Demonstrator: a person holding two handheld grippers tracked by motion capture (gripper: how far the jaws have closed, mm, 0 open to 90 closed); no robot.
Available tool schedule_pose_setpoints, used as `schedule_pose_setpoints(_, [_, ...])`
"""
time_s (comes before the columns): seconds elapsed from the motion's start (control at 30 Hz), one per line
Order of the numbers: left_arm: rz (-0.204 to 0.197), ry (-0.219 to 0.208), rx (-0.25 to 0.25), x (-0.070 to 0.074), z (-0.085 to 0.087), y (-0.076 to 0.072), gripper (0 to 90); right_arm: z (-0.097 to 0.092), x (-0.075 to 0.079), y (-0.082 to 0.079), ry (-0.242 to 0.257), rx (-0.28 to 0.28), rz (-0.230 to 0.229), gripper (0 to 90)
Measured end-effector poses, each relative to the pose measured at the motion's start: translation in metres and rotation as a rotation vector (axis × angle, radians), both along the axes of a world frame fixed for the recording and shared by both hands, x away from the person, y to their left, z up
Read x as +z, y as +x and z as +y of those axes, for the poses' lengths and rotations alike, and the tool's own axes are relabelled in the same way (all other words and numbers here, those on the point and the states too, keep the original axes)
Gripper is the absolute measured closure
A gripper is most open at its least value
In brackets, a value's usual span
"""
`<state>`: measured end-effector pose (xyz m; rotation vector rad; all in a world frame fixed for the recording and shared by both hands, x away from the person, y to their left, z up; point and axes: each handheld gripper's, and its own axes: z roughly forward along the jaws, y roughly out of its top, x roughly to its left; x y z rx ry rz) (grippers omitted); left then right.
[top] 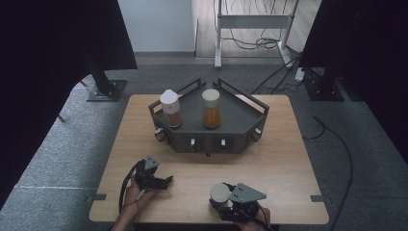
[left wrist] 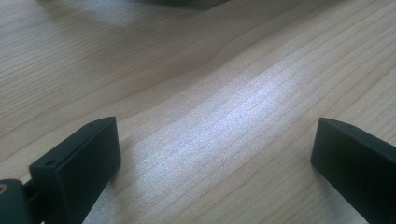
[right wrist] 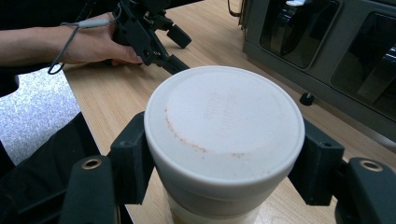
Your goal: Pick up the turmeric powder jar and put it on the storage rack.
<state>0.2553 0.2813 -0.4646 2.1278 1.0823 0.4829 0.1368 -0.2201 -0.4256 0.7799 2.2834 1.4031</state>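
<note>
At the bottom edge of the high view, just right of centre, the right gripper has its jaws clenched on a white-capped jar that stands on the wooden table. In the right gripper view the jar's broad white lid sits in the middle of the frame, with one black jaw pressed against each side of it just under the lid's rim; a faint ring of orange powder marks the lid's top.

The jar looks like a rigid spice container, probably light, its lid smooth plastic and so somewhat slippery. The lid is wider than the body below it, so a hold just beneath the overhang, as now, seems the safest place: the rim would catch on the jaws if the jar slid. Squeezing the lid alone could loosen it, I judge.

To the lower left of the high view, the left gripper rests low over the table in the person's hand, its jaws released and wide apart, with bare wood between them in the left gripper view.

Farther up, at the centre of the high view, a dark grey angular rack holds two more jars with white lids: one with orange-brown contents at left, one with brighter orange contents just right of it.
</note>
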Motion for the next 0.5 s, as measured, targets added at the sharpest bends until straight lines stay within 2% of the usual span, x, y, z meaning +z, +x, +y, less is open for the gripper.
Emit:
schedule_pose_setpoints(0.37, [0.0, 0.0, 0.0, 0.0, 0.0, 0.0001, 1.2, 0.0046, 0.0036, -0.0019, -0.018, -0.006, -0.004, 33.3])
schedule_pose_setpoints(0.5, [0.0, 0.0, 0.0, 0.0, 0.0, 0.0001, 1.2, 0.0031, 0.0054, -0.0006, 0.001, -0.003, 0.003, 33.4])
